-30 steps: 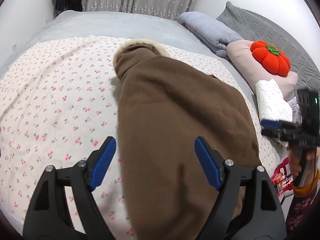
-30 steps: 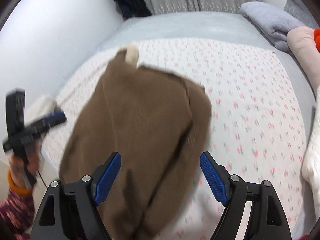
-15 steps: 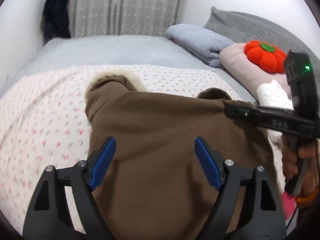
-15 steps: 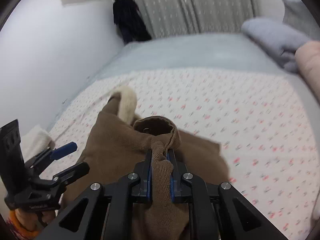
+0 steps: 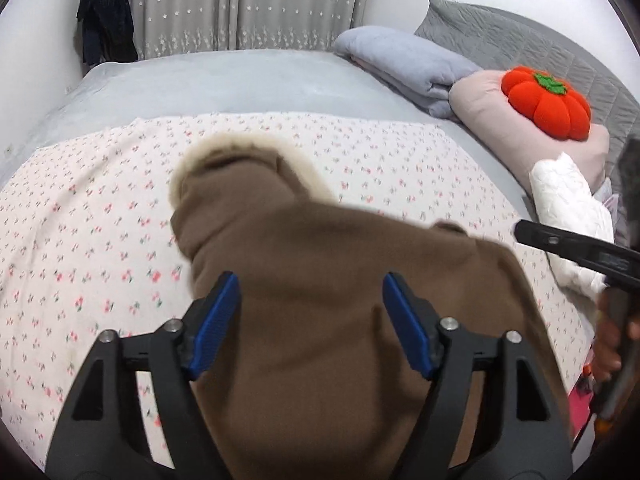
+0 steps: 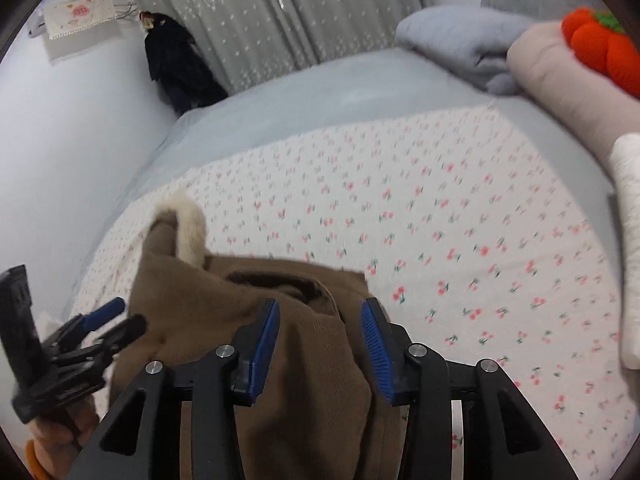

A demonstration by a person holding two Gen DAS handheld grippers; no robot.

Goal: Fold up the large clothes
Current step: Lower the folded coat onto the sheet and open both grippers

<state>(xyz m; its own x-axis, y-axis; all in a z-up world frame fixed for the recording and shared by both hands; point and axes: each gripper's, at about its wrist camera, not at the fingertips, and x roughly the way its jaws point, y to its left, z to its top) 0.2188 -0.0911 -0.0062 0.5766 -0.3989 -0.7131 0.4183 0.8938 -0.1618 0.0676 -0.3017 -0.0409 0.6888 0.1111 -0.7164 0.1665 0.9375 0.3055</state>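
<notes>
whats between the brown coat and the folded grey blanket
Only bedding: the cherry-print sheet, then grey bedspread, lie between the brown coat and folded grey blanket, shown in the left wrist view.

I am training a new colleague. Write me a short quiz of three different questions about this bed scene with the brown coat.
1. True or false: the right gripper is open above the brown coat.
2. What trims the coat's hood? A) cream fur B) red ribbon C) metal zip
3. Fill in: the orange pumpkin cushion rests on a ____ pillow.

Key: 1 true; 2 A; 3 pink. The left gripper is open too; both hang over the coat, which lies on the flowered sheet.
</notes>
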